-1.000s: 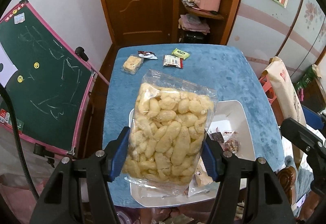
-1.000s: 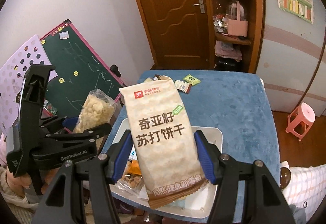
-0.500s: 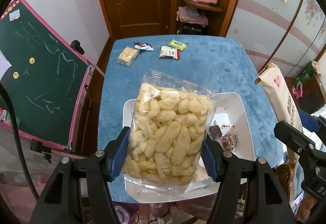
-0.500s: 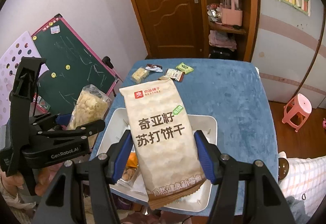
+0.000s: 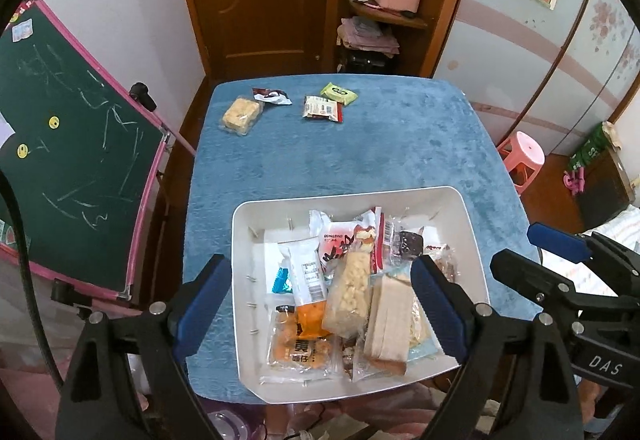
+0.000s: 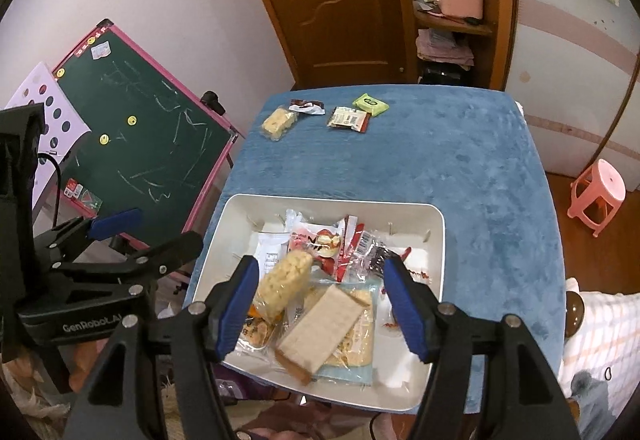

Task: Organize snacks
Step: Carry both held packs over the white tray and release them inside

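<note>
Both tongs released, nothing between them: left tongs point(image 5: 320, 304), right tongs point(image 6: 320, 304). One white rectangular tray point(image 5: 472, 224) at bench point(image 5: 400, 144) 6 o'clock holds crinkly wrapped snacks, puffed-corn bag point(image 5: 348, 292) and cracker pack point(image 6: 324, 324) atop. Four small packets at 11 o'clock.

Glossy white plastic tray point(image 5: 468, 224) on a plush blue tablecloth point(image 5: 400, 144).

Snack packets crowd the white rectangular plastic bin point(image 5: 472, 240); bare blue plush tablecloth point(image 5: 400, 148) lies beyond it, up to four small wrapped snacks point(image 5: 320, 107) at the far edge.
</note>
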A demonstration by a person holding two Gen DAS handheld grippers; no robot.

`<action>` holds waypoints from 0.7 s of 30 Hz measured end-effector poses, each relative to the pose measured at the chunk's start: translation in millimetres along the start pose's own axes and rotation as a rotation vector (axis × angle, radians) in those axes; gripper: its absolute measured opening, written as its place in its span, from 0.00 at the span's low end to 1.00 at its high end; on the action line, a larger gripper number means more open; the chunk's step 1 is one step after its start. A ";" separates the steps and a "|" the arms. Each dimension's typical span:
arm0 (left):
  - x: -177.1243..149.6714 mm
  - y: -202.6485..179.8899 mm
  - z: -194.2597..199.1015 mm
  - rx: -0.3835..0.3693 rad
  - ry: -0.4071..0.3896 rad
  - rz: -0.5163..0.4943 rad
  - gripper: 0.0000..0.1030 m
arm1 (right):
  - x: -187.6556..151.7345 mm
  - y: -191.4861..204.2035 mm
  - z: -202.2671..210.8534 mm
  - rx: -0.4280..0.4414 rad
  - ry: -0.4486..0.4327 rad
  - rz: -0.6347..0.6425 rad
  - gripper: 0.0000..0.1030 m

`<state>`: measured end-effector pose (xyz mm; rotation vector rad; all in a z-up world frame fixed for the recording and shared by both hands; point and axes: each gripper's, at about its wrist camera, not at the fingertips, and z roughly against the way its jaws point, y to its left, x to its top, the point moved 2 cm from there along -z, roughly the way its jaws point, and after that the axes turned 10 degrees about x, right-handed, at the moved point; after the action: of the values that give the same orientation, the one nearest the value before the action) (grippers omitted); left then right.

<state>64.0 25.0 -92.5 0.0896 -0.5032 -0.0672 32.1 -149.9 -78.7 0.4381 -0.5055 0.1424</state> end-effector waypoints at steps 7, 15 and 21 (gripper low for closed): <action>1.6 2.0 0.2 0.009 -0.003 0.007 0.88 | 3.0 -1.9 -2.4 0.004 0.004 0.002 0.63; 8.2 1.1 -2.0 0.027 -0.008 0.001 0.88 | 9.8 -3.4 -10.0 0.015 0.013 0.015 0.63; 13.8 -0.2 -8.7 0.043 0.003 0.006 0.88 | 16.6 -7.6 -16.3 0.028 0.023 0.014 0.63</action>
<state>80.2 24.2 -93.5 0.1297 -0.5023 -0.0500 55.4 -149.2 -86.0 0.4597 -0.4844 0.1679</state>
